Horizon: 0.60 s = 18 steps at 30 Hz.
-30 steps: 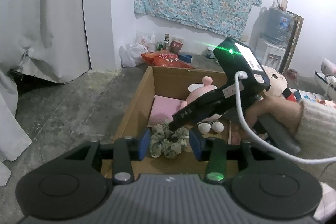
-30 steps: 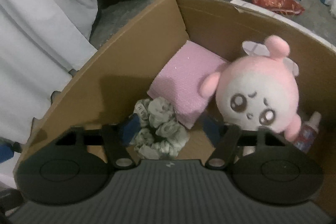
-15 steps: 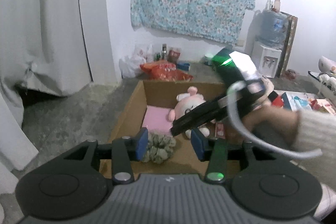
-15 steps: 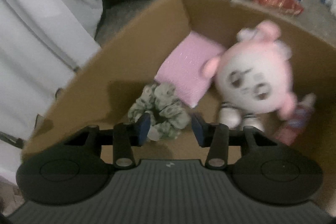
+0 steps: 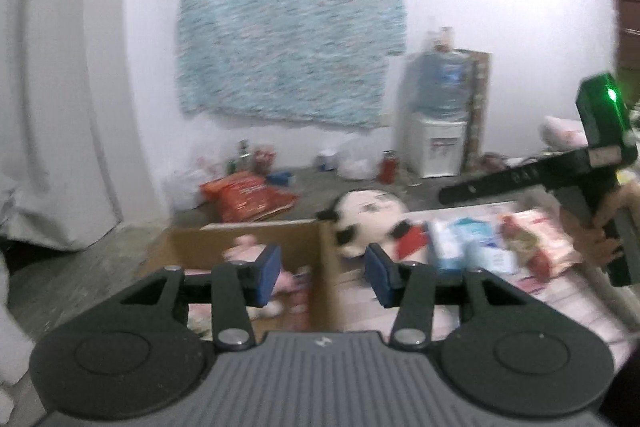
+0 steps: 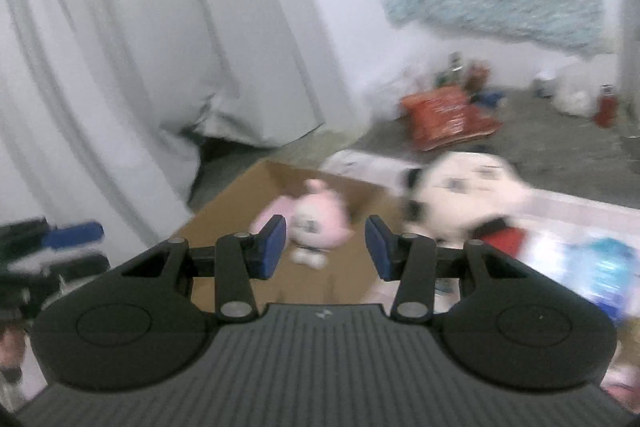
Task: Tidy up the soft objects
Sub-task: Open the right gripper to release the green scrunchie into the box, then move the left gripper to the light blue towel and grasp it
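Cardboard box (image 6: 240, 203) sits on the floor with its top open, and the pink plush (image 6: 316, 223) lies inside it, against the far wall; in the left wrist view a few small items beside that plush are too blurred to name. Just outside the box's right wall lies the black-and-white plush (image 6: 464, 195), on a pale mat (image 5: 560, 291) strewn with packets (image 5: 532, 239) — not yet boxed.

Left claw (image 5: 323, 275) has its blue pads apart and its jaws are opening, with nothing between them. Right claw (image 6: 325, 247) also stands apart and empty; in the left view a hand (image 5: 600, 227) carries it high at the right edge.

Both views are smeared, so the risks are judgement. The round plush looks wider than either claw's gap, so a pinch on its face could slip off; a fold or limb seems the safer hold. Lying so close to the box wall, it could catch the rim on the way over and tip the box or drop outside. Packets nearby might get dragged along.
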{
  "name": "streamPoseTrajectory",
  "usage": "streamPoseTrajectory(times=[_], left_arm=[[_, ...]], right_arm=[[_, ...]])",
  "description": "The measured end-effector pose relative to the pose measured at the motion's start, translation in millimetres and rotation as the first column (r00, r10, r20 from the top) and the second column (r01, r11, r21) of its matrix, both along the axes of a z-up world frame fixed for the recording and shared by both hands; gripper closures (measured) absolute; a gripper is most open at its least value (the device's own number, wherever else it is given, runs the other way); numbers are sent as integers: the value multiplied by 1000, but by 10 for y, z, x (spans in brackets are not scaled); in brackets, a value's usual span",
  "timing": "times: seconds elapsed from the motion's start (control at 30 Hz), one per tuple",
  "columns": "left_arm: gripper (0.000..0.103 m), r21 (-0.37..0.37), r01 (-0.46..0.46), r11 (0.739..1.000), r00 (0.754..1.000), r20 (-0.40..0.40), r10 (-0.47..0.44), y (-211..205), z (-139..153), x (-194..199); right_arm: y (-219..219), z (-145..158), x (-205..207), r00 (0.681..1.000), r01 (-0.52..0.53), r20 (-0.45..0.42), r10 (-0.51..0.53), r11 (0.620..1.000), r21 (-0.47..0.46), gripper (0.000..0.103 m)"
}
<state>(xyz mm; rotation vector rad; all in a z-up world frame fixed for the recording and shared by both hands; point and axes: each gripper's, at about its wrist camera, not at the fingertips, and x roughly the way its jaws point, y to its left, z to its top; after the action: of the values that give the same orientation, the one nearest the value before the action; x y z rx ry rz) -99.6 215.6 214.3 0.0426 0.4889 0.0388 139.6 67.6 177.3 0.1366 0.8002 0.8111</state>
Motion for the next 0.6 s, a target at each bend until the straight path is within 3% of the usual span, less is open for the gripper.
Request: streamPoseTrajectory(times=[0.17,0.33,0.47,0.6], left_arm=[[54,-7,127,992,992,2,-127,-592,-86,153],[52,-81,232,969,970,-60,-237,-1084,-418,497],[52,-170,263,950,950,-123,-285,-1343,-848,917],[52,-236,236,943,946,-167,-279,-1511,-1369,1317]], right_arm=[[-1188,-60,-304,990,136,49,-134,990,-43,59],[-2235,-300,-498,943,324,112,-314,942,-85,57],[-2700,-692,-399,922,388,25,-388,918,-80,57],[-2791,-1117,-292,917,391,-61,-393,919,-38,57]])
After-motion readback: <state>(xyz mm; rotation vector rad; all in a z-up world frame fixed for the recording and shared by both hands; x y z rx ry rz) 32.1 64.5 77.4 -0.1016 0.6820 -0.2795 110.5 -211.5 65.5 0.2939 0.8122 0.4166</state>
